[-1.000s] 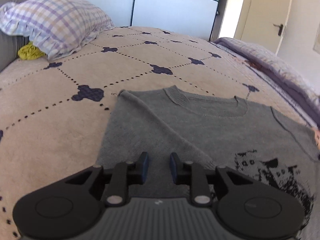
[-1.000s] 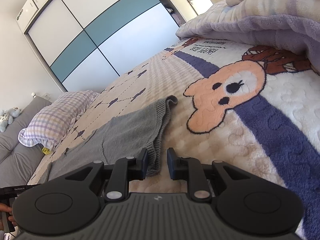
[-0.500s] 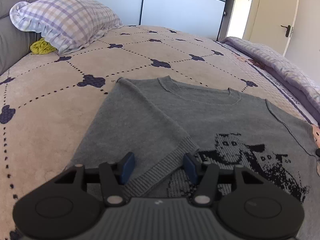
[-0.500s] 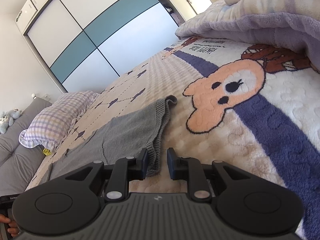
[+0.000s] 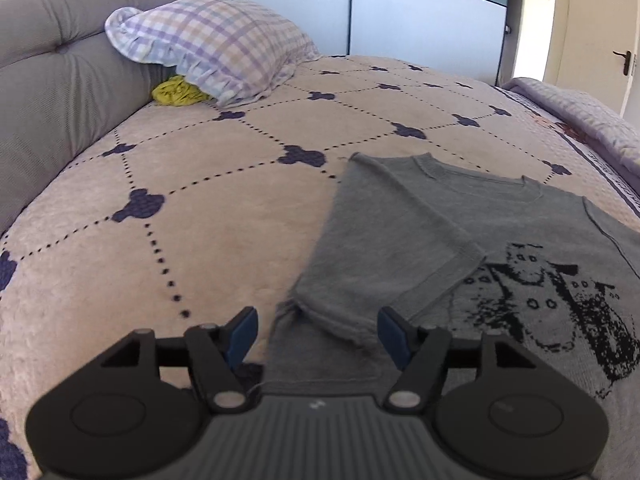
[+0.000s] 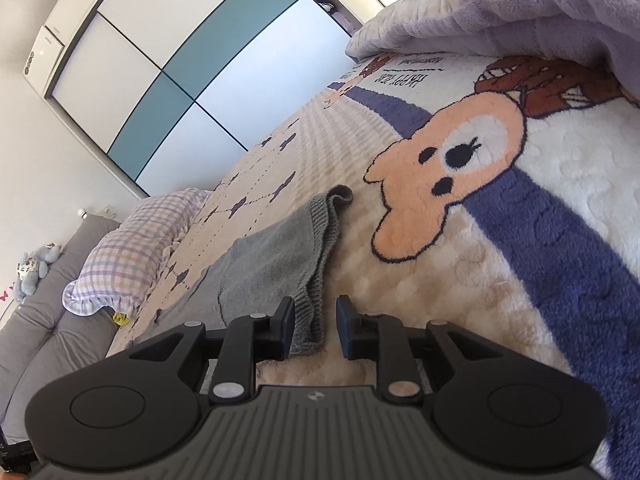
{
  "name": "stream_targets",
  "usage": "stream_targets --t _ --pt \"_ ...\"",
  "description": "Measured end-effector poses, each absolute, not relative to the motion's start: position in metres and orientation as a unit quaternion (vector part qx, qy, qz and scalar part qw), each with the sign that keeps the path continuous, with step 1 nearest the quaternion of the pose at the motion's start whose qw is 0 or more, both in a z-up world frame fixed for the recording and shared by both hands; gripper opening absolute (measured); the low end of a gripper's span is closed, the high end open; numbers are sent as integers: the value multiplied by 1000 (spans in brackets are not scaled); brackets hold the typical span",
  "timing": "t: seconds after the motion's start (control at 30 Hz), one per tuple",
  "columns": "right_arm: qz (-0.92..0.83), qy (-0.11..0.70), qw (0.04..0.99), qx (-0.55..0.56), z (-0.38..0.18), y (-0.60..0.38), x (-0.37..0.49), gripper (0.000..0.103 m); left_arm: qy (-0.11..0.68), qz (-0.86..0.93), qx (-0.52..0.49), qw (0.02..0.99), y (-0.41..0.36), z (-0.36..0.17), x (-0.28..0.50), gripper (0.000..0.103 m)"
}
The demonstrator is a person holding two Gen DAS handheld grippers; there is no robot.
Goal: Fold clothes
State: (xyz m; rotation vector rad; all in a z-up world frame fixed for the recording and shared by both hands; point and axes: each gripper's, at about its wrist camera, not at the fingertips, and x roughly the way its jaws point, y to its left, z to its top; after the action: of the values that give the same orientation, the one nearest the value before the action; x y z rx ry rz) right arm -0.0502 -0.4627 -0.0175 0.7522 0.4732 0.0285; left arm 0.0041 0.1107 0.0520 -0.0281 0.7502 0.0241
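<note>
Left gripper [image 5: 318, 330] hangs over the bed [image 5: 208, 216] with its jaws spreading apart, blue pads wide and clear of the cloth; the cuff of the folded-in sleeve [image 5: 396, 248] lies on the sweater between them, released, touched by neither pad. The grey sweater [image 5: 500, 240] lies flat on the beige bedspread, toward the bed's right side in the left wrist view, collar pointing to the far edge, black printed motif [image 5: 560, 300] face up. That sleeve crosses diagonally over the body from the shoulder down to the near hem.

Over on the other side, the right gripper [image 6: 316, 326] sits low at the sweater's other sleeve [image 6: 296, 256], which stretches out toward the cartoon bear blanket [image 6: 460, 168]. Its jaws are parting slightly; the ribbed cuff edge lies between them, against the left pad, with a clear gap to the right pad, so no clench there.

A checked pillow [image 5: 216, 48] rests at the head corner against the grey headboard [image 5: 52, 80], a yellow cloth [image 5: 178, 92] tucked just under it.
</note>
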Motion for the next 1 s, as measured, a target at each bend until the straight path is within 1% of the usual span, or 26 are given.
stream_targets --t 0.13,0.17,0.2,0.23,0.3,0.37,0.4,0.43,0.47,0.53,0.6,0.63,0.67,0.7,0.77,0.8,0.83,0.9,0.97,1.0 --pt "-22 256 900 352 -8 -452 -39 23 367 12 -22 930 130 65 0 67" --pt "-35 265 899 347 -5 -449 -36 22 363 6 -25 932 132 70 -2 68" --pt "-47 273 898 341 -1 -447 -32 10 358 1 -28 933 135 76 -3 68" --pt "-56 280 898 334 2 -444 -28 3 354 -4 -32 935 137 81 -5 68" --pt "-62 279 901 328 10 -441 -22 3 346 -8 -28 938 140 88 -7 68" --pt "-53 254 916 307 28 -434 -22 3 343 -10 -25 939 144 91 -9 69" --pt "-41 238 930 276 40 -423 -23 3 344 -13 -28 938 146 89 -9 70" --pt "-26 221 946 235 54 -408 -26 3 346 -19 -35 938 149 86 -10 70" --pt "-2 213 964 162 63 -383 -28 3 348 -22 -44 936 151 80 -10 70" --pt "59 201 978 -20 77 -320 -36 3 357 -22 -58 932 151 70 -8 70" --pt "127 219 945 -206 65 -256 -43 3 363 -26 -63 929 147 61 -7 70" --pt "150 236 920 -276 53 -232 -48 3 362 -32 -65 929 144 59 -8 70" --pt "156 247 909 -299 47 -222 -49 3 360 -38 -65 930 143 59 -9 70" --pt "155 254 907 -298 44 -218 -49 4 358 -43 -65 930 142 59 -10 70" --pt "154 278 919 -233 49 -229 -41 9 354 -50 -63 932 141 61 -12 70" --pt "159 289 924 -192 53 -238 -37 17 352 -50 -64 932 142 62 -12 71" --pt "164 299 928 -153 58 -247 -34 30 350 -52 -68 933 143 63 -12 71" --pt "162 302 934 -104 65 -263 -33 46 348 -62 -79 932 142 65 -11 71" --pt "153 296 941 -52 70 -283 -38 48 346 -76 -92 931 138 66 -10 71" --pt "151 294 944 -20 73 -294 -42 51 345 -86 -97 929 132 67 -8 71"
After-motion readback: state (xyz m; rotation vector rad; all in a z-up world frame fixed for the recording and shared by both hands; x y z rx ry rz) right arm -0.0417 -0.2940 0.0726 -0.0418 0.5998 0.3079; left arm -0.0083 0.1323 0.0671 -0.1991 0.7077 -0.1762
